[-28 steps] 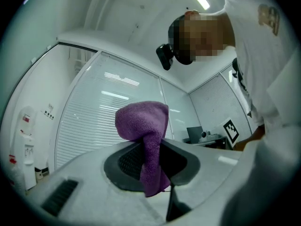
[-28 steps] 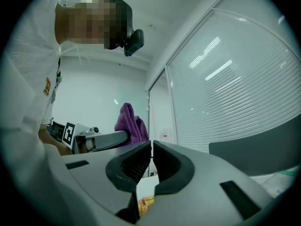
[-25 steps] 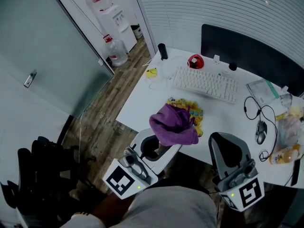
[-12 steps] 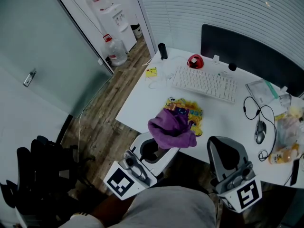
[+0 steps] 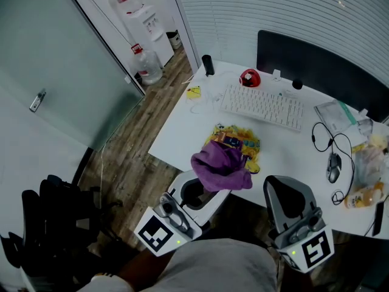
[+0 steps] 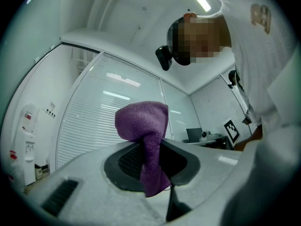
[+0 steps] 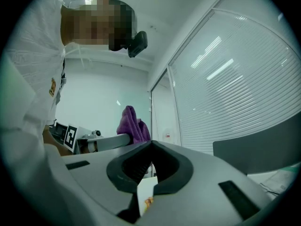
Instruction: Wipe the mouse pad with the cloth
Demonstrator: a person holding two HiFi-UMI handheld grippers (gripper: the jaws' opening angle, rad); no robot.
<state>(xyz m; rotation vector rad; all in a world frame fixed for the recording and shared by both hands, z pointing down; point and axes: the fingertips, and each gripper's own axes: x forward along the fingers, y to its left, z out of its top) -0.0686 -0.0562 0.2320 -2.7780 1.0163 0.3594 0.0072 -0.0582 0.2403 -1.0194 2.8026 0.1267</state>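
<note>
A yellow patterned mouse pad [image 5: 242, 143] lies on the white desk [image 5: 182, 132] in front of the keyboard. My left gripper [image 5: 208, 189] is shut on a purple cloth [image 5: 222, 165], held up off the desk's near edge. In the head view the cloth hides the pad's near part. The left gripper view shows the cloth [image 6: 142, 121] bunched above the jaws [image 6: 151, 160], with a strip pinched between them. My right gripper [image 5: 281, 185] sits to the right, below the desk edge, shut with nothing in it [image 7: 151, 148]. The right gripper view also catches the cloth [image 7: 133, 125] off to its left.
A white keyboard [image 5: 262, 106], a red object [image 5: 249, 78] and a dark monitor [image 5: 316, 66] stand further back. A mouse [image 5: 333, 168] with its cable, a bottle [image 5: 362, 196] and bags crowd the right end. A water dispenser [image 5: 143, 17] stands by the far wall.
Almost nothing differs. The cloth has settled slightly lower over the pad's near edge, and the right gripper has drifted a touch to the left.
</note>
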